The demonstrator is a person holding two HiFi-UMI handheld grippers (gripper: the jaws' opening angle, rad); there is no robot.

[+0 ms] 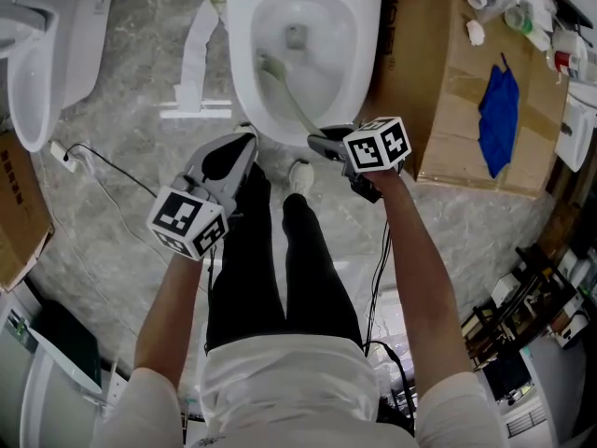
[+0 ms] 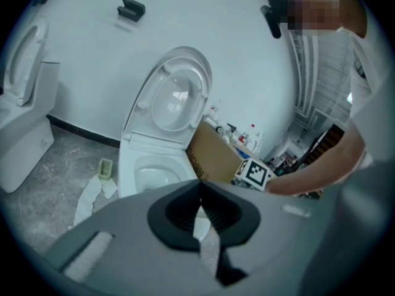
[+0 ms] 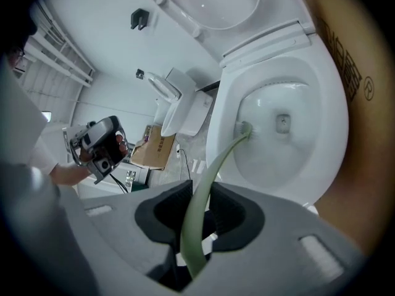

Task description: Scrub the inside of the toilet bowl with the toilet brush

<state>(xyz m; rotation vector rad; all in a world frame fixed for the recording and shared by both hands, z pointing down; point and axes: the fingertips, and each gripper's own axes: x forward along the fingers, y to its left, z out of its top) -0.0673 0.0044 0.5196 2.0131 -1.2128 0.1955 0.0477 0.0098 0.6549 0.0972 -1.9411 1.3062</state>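
The white toilet bowl stands open at the top of the head view, its lid raised against the wall. A pale green toilet brush reaches into the bowl, its head against the left inner wall near the drain. My right gripper hovers at the bowl's front rim, shut on the brush handle. My left gripper hangs to the left of it, over the floor in front of the bowl. Its jaws meet with nothing between them.
A large cardboard box with a blue cloth and bottles stands right of the toilet. Another toilet is at the left. A white paper strip, a small green holder and a cable lie on the floor.
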